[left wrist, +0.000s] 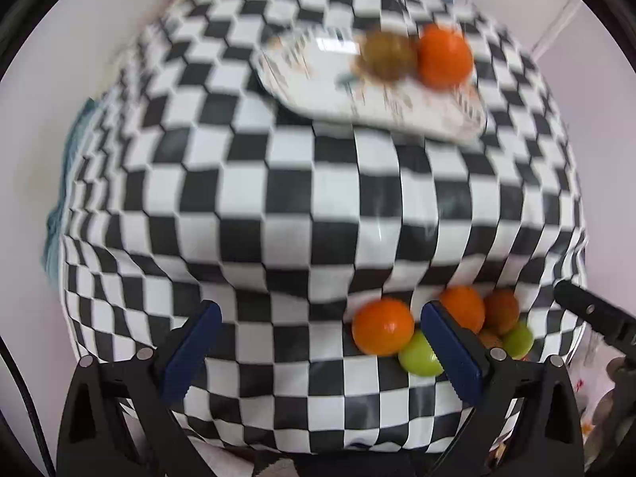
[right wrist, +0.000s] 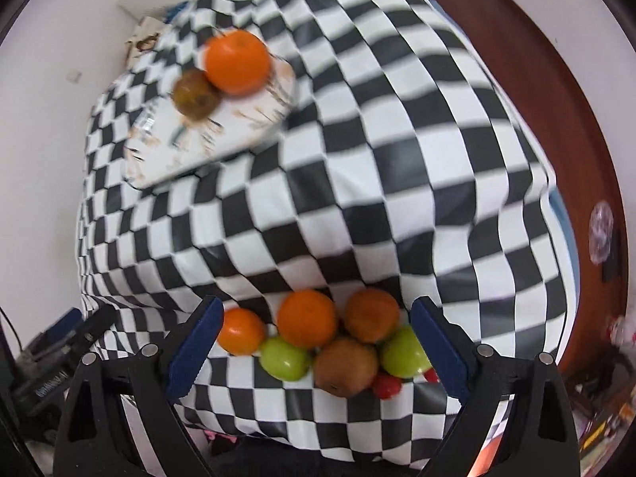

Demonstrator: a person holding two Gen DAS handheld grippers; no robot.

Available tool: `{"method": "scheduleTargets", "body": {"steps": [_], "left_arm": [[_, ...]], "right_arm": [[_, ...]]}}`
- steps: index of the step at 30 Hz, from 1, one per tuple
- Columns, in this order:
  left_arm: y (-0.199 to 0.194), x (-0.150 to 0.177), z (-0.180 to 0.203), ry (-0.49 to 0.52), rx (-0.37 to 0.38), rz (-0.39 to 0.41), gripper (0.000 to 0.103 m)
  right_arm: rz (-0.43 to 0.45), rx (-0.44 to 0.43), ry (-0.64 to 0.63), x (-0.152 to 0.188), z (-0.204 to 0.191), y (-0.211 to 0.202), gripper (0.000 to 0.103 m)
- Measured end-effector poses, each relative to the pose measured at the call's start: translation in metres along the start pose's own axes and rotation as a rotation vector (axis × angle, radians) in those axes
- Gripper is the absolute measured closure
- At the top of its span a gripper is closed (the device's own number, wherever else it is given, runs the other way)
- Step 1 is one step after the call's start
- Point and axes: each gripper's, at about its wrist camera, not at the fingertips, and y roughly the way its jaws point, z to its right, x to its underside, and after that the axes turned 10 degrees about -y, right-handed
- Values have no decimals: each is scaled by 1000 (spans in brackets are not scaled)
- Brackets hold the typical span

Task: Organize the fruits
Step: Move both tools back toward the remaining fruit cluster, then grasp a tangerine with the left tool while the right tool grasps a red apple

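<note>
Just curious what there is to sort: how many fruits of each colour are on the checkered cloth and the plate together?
Orange round fruits: 4
Brown round fruits: 2
Green round fruits: 2
Small red fruits, partly hidden: 2
Total: 10

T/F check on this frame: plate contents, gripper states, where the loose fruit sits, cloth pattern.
1. The plate holds two fruits. True: an orange and a brownish fruit.
2. The right gripper is shut on a green apple. False: its jaws stand wide, pads touching nothing.
3. The loose fruit pile lies at the near edge of the checkered cloth. True.
4. The left gripper holds an orange. False: it is open, with only cloth between the fingers.
5. The cloth is plain blue. False: black-and-white checks.
</note>
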Motion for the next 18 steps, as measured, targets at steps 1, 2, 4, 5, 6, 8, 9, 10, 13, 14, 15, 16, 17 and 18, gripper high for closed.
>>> {"method": "scheduleTargets", "body": {"steps": [1, 2, 4, 5, 6, 8, 9, 10, 13, 14, 15, 16, 17, 18], "left_arm": [[9, 3, 4, 8, 5, -25, 0], [20, 6, 8, 14, 8, -54, 0], [38, 11, 14, 21, 20, -109, 0], [47, 13, 16, 19, 23, -138, 0], [57, 15, 19, 17, 20, -161, 0], [74, 18, 23, 17, 20, -205, 0], [84, 19, 26, 17, 15, -229, 0], [92, 20, 27, 20, 16, -247, 0], [110, 25, 32, 21, 21, -284, 2], [115, 26, 34, 19, 23, -292, 6], [119, 27, 35, 15, 31, -299, 13], [123, 28, 36, 9, 51, -306, 14], [125, 28, 37, 2, 60, -305, 17], [126, 29, 37, -6, 78, -300, 23]], "right_arm": [[-12, -1, 6, 4, 6, 5, 6], [-25, -3, 12, 7, 11, 11, 6], [-56, -6, 31, 15, 23, 24, 6], [-68, -12, 37, 18, 28, 30, 6], [-78, -18, 40, 20, 32, 36, 6], [-95, -35, 47, 25, 40, 48, 6], [-105, -51, 48, 27, 42, 54, 6], [-113, -58, 50, 28, 45, 58, 8], [-135, -82, 24, 34, 41, 63, 8], [-140, -86, 10, 37, 38, 63, 8], [-146, -90, -3, 40, 35, 64, 8], [-160, -96, -17, 44, 31, 67, 8], [-170, -98, -25, 48, 28, 69, 8], [-182, -101, -33, 53, 25, 73, 8]]}}
